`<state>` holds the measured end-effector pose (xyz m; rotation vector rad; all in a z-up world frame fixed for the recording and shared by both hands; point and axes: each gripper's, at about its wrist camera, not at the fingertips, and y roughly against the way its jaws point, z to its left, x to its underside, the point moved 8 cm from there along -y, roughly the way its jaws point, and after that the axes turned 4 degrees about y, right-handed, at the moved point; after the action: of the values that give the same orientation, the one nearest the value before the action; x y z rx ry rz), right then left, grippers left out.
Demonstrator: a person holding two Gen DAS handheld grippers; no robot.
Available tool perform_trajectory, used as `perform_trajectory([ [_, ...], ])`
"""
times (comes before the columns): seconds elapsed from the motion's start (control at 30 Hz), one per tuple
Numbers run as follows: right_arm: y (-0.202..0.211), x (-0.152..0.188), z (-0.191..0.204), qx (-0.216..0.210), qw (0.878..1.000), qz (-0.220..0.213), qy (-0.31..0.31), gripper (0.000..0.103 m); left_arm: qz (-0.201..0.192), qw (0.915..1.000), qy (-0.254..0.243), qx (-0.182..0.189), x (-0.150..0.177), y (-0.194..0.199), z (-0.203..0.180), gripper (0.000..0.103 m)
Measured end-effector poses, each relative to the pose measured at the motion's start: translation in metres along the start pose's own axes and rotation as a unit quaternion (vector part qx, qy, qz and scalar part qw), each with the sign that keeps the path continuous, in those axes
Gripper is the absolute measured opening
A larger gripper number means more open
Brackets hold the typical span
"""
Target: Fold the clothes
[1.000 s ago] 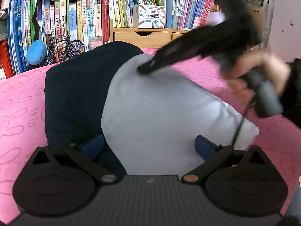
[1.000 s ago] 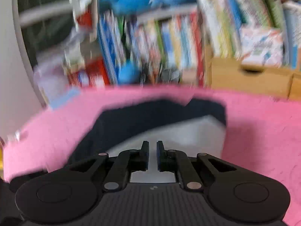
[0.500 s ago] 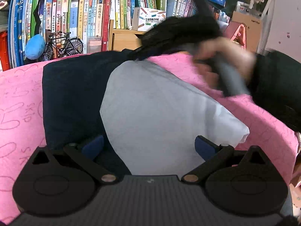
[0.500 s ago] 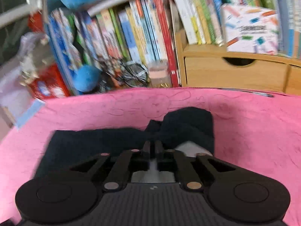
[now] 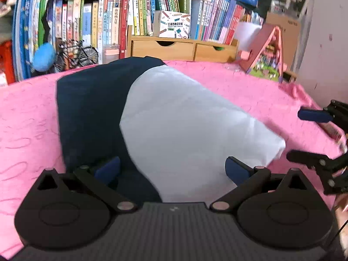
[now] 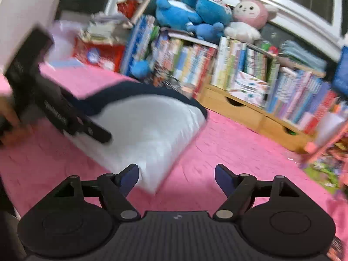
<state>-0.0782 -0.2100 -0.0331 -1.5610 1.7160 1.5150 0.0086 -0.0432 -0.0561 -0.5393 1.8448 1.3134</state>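
I'm between folds: the navy-and-white garment (image 5: 178, 119) lies part-folded on the pink cloth (image 5: 28, 117). My right gripper (image 6: 176, 177) has just been opening, nothing between its jaws; my left gripper (image 5: 173, 169) hangs spread over the near hem (empty too). Next I need a fresh edge to pinch

A pink cloth (image 5: 250, 91) covers the table; the folded navy-and-white garment (image 5: 174, 119) lies on it, in front of the wooden drawers (image 5: 182, 47).
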Motion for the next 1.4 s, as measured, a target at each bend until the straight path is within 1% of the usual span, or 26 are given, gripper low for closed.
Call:
perform_trajectory([
  [0.13,-0.017,0.009,0.009,0.031,0.999,0.019,0.006,0.079,-0.007,0.9996,0.023,0.013,0.004,0.013,0.005,0.103],
  [0.17,-0.017,0.009,0.013,0.028,0.999,0.017,0.012,0.080,-0.007,0.9994,0.031,0.017,0.004,0.013,0.007,0.103],
  [0.2,-0.018,0.009,0.017,0.024,0.999,0.013,0.017,0.082,-0.008,0.9990,0.039,0.022,0.003,0.012,0.009,0.103],
  [0.27,-0.024,0.008,0.014,0.045,0.999,0.012,0.018,0.085,-0.004,0.9991,0.038,0.020,0.004,0.009,0.010,0.103],
  [0.33,-0.029,0.008,0.008,0.072,0.997,0.013,0.016,0.085,0.001,0.9997,0.019,0.013,0.006,0.008,0.007,0.103],
  [0.37,-0.032,0.010,0.002,0.073,0.997,0.014,0.002,0.093,0.003,0.9999,0.011,0.012,0.007,0.007,0.006,0.103],
  [0.43,-0.037,0.016,-0.015,0.052,0.997,0.023,-0.055,0.094,0.007,0.9998,0.004,0.016,0.008,0.006,0.004,0.103],
  [0.47,-0.037,0.019,-0.020,0.049,0.996,0.026,-0.066,0.094,0.008,0.9997,0.004,0.022,0.008,0.006,0.004,0.103],
  [0.5,-0.037,0.022,-0.024,0.052,0.996,0.029,-0.069,0.094,0.010,0.9996,0.004,0.027,0.008,0.005,0.003,0.103],
  [0.67,-0.032,0.035,-0.033,0.075,0.994,0.039,-0.066,0.097,0.013,0.9996,-0.007,0.025,0.009,0.004,0.000,0.103],
  [0.8,-0.032,0.031,-0.034,0.067,0.993,0.035,-0.093,0.096,0.016,0.9997,-0.013,0.015,0.010,0.003,-0.001,0.103],
  [0.87,-0.034,0.026,-0.028,0.063,0.994,0.032,-0.081,0.095,0.017,0.9997,-0.016,0.012,0.010,0.003,-0.001,0.103],
  [0.93,-0.037,0.022,-0.019,0.037,0.995,0.030,-0.083,0.078,0.018,0.9996,-0.020,0.009,0.010,0.003,-0.002,0.103],
  [0.97,-0.040,0.021,-0.014,0.017,0.995,0.033,-0.095,0.056,0.018,0.9996,-0.022,0.008,0.010,0.002,-0.002,0.103],
  [1.0,-0.042,0.019,-0.009,-0.003,0.994,0.035,-0.107,0.037,0.019,0.9995,-0.023,0.007,0.010,0.002,-0.002,0.103],
  [1.03,-0.045,0.018,-0.004,-0.016,0.992,0.038,-0.116,0.032,0.019,0.9995,-0.024,0.005,0.010,0.002,-0.003,0.103],
  [1.07,-0.047,0.016,-0.001,-0.016,0.992,0.040,-0.117,0.029,0.019,0.9995,-0.024,0.006,0.010,0.002,-0.002,0.103],
  [1.2,-0.044,0.013,-0.005,0.007,0.992,0.033,-0.125,0.029,0.019,0.9995,-0.020,0.014,0.010,0.003,0.000,0.103],
  [1.4,-0.041,0.016,-0.009,0.018,0.989,0.033,-0.144,0.028,0.020,0.9992,-0.025,0.023,0.010,0.004,0.001,0.103],
])
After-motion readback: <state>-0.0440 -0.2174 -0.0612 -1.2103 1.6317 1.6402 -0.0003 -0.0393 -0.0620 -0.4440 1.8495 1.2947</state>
